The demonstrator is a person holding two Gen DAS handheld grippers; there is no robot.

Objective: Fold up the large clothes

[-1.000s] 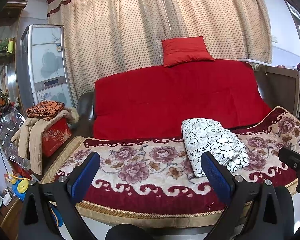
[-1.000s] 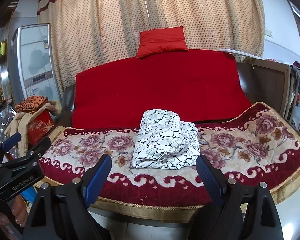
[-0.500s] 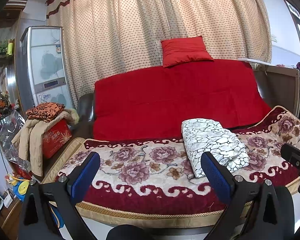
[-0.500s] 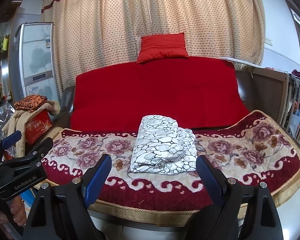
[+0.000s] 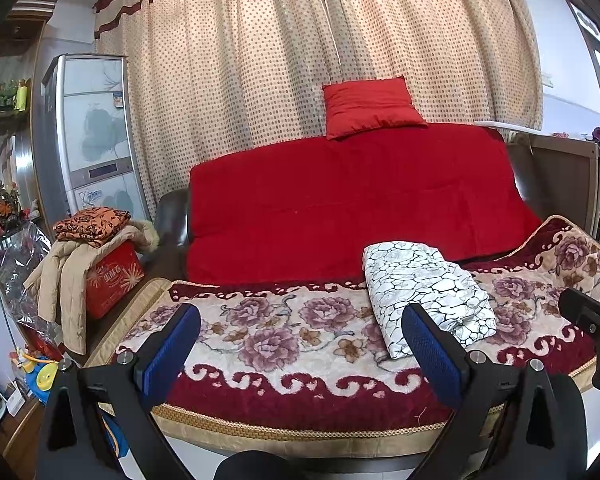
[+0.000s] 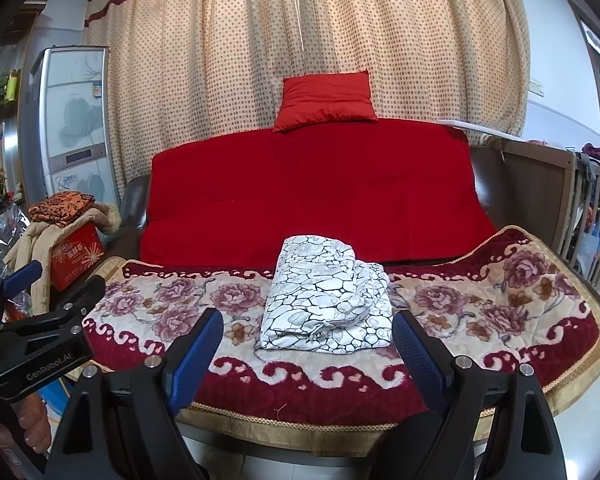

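Note:
A folded white cloth with a black crackle pattern lies on the floral red-and-cream blanket that covers the sofa seat. My left gripper is held open before the seat's front edge, with the cloth beyond its right finger and nothing between its pads. In front of the cloth my right gripper also stands open and empty, short of the fabric. Each gripper shows at the edge of the other's view: the left gripper with a hand below it, and the right gripper.
A red cover drapes the sofa back, with a red cushion on top and dotted curtains behind. At the left stand a tall white cabinet and a red box under a beige coat and an orange cloth. A wooden railing stands at the right.

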